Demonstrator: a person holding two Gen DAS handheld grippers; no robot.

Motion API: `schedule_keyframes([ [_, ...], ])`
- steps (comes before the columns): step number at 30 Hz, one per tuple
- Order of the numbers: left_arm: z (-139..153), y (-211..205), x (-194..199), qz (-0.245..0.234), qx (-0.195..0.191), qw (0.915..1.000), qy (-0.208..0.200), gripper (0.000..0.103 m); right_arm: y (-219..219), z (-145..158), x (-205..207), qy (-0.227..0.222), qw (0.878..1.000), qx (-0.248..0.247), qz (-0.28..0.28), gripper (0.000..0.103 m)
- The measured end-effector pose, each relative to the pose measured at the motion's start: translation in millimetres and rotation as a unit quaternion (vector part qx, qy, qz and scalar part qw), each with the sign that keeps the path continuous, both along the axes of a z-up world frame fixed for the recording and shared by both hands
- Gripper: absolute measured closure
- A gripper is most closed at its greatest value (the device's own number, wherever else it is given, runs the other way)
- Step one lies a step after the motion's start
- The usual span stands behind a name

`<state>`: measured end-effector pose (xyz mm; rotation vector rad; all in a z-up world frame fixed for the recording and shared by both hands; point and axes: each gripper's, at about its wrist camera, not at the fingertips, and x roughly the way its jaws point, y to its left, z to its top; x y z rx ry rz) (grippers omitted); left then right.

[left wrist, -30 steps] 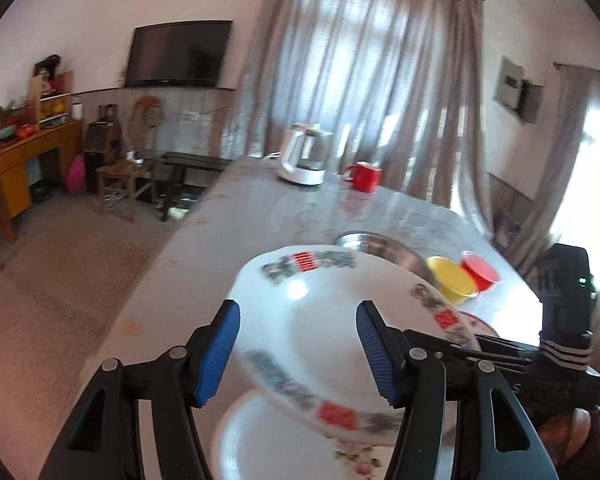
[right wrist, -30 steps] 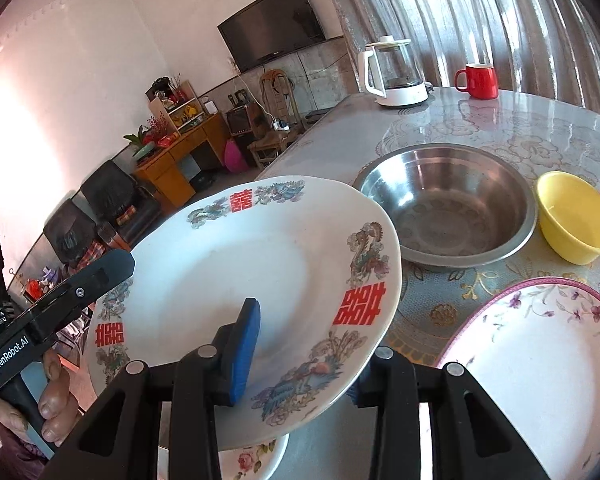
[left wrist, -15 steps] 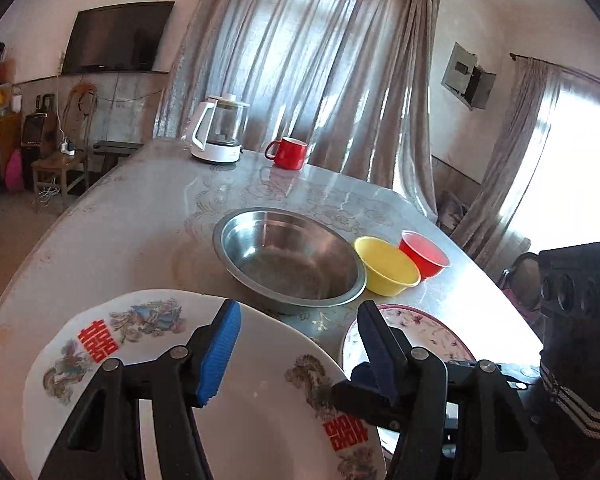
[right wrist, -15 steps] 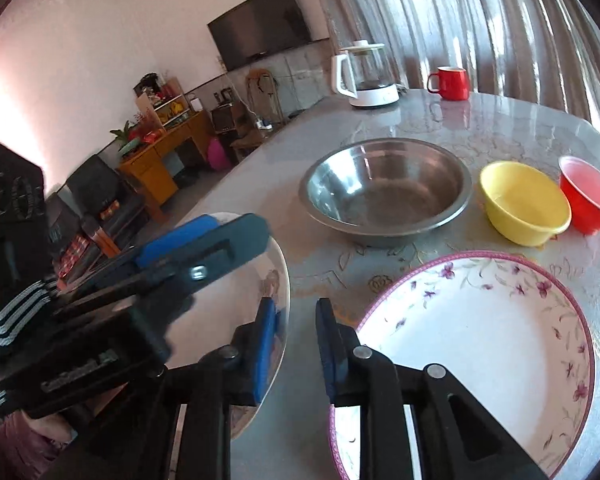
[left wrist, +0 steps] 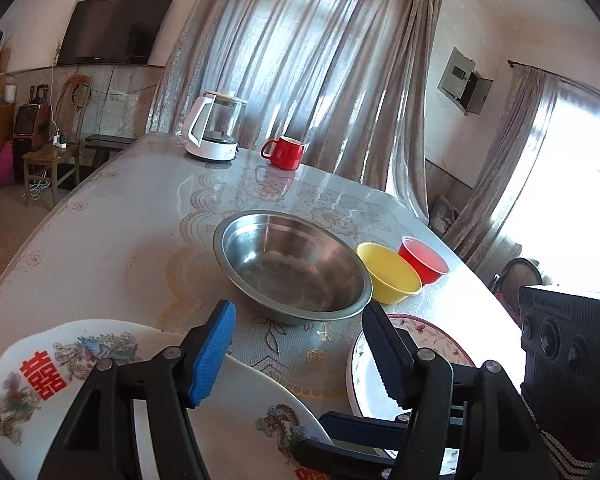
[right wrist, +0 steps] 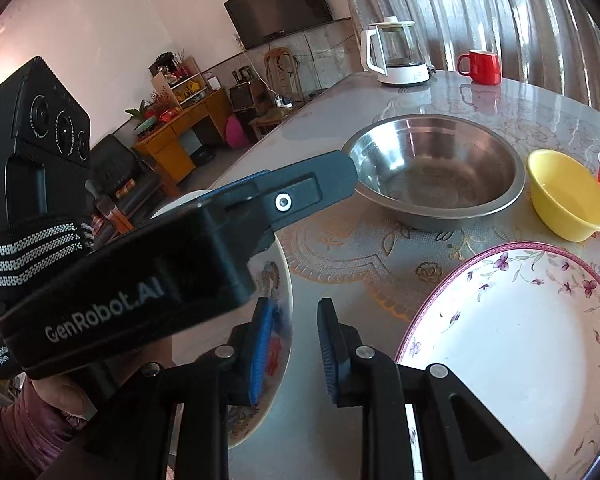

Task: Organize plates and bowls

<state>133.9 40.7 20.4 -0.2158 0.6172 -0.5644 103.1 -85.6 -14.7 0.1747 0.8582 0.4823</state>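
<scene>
The left tool [left wrist: 300, 344] hangs above the near edge of the grey patterned desk [left wrist: 132, 232] with its two blue-padded fingers [left wrist: 214, 354] spread wide and nothing between them. Under its left finger lies the white round plate with dragon motifs and red characters [left wrist: 40, 380], flat on the desk near the front edge. The right tool [right wrist: 294, 348] sits low beside that plate with its fingers a narrow gap apart; the plate's rim [right wrist: 286, 280] runs just beside the left pad, and the pictures do not show whether the pad touches it, though nothing is clamped between the pads. In the right wrist view the body of the left tool crosses the frame from the left and covers most of the dragon plate. To the right of the right tool lies the white round plate with a purple floral rim [right wrist: 520, 340], flat on the desk and apart from the dragon plate, with bare desk between them. Beyond both plates stands the large stainless-steel bowl [left wrist: 292, 264], upright and open side up. Just right of it sits the small yellow plastic bowl [left wrist: 390, 278], and touching or nearly touching that, the small red plastic bowl [left wrist: 424, 260]; which of the two cannot be told. At the far end of the desk stand a glass kettle with a white base and handle [left wrist: 216, 130] and a red mug [left wrist: 284, 153], near each other but apart
</scene>
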Motion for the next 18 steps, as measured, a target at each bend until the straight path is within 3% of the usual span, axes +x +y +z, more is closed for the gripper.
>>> schedule_keyframes([
  [10, 4, 24, -4, 0.027, -0.013, 0.9994, 0.014, 0.031, 9, -10, -4, 0.031, 0.999, 0.004, 0.019, 0.077],
  [18, 9, 71, -18, 0.079, -0.034, 0.9957, 0.035, 0.027, 26, -17, -14, 0.024, 0.999, -0.033, 0.014, 0.076],
])
